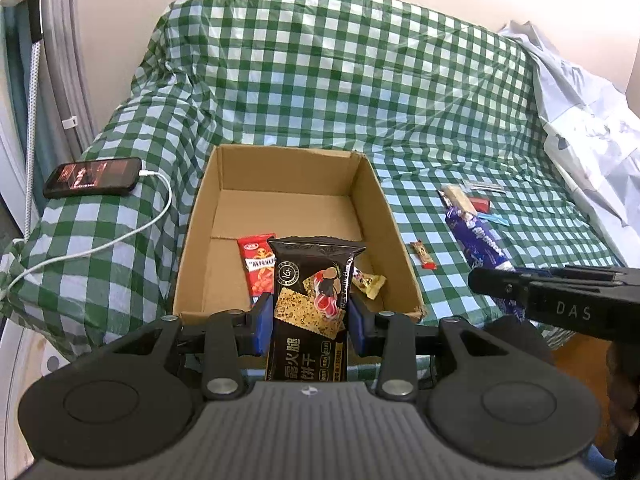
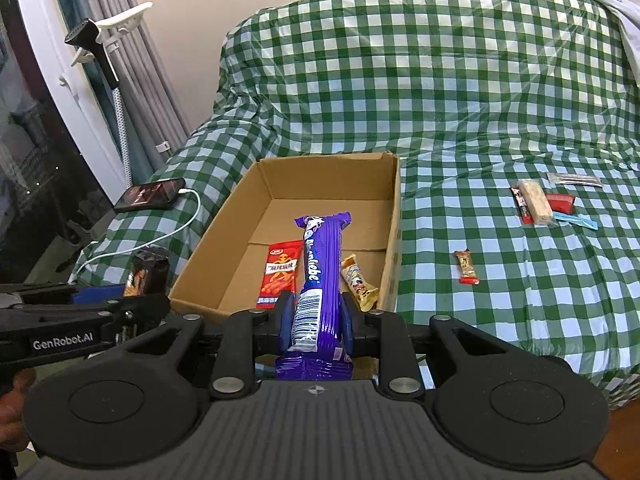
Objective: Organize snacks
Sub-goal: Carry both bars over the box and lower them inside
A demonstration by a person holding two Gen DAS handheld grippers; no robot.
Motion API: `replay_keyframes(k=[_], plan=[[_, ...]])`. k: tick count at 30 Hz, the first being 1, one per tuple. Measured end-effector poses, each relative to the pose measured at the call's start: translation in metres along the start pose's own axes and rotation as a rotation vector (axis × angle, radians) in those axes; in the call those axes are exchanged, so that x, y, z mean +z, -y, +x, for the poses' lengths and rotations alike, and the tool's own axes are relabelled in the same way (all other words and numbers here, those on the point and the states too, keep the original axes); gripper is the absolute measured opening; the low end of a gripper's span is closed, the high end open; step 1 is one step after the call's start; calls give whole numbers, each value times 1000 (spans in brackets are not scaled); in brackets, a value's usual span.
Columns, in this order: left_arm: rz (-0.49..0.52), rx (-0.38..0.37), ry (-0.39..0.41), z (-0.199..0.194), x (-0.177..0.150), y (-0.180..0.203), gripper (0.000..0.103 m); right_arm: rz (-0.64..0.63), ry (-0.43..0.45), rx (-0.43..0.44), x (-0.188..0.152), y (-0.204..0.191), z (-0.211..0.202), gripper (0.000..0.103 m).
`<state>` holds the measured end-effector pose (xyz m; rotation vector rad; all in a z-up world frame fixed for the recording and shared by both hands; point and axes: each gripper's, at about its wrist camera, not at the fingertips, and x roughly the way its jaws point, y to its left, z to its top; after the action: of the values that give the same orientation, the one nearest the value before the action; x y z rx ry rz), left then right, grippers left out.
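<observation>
My left gripper (image 1: 311,322) is shut on a black cracker packet (image 1: 314,300), held upright over the near edge of an open cardboard box (image 1: 200,216). In the right wrist view my right gripper (image 2: 316,320) is shut on a long purple biscuit pack (image 2: 320,276) that points into the same box (image 2: 394,216). On the box floor lie a red snack packet (image 2: 280,276) and a small yellow packet (image 2: 360,284). The right gripper's body (image 1: 560,296) shows at the right of the left wrist view, with the purple pack (image 1: 484,244) sticking out ahead of it.
The box sits on a sofa under a green checked cloth (image 2: 440,80). A small brown bar (image 2: 466,267) lies right of the box; several more snacks (image 2: 536,202) lie farther right. A phone (image 1: 94,177) on a white cable rests on the left armrest.
</observation>
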<state>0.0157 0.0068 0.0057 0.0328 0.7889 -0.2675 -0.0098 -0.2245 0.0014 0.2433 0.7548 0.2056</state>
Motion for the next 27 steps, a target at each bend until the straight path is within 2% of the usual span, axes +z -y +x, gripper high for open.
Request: replay_keyframes(k=[14,27], plan=[[-31,13,-22,35,30,-9,43,6,-25,-4,21,9,36,26],[-55,46,-108,106,62,-19,43,26,-113,15,39,18,103,26]])
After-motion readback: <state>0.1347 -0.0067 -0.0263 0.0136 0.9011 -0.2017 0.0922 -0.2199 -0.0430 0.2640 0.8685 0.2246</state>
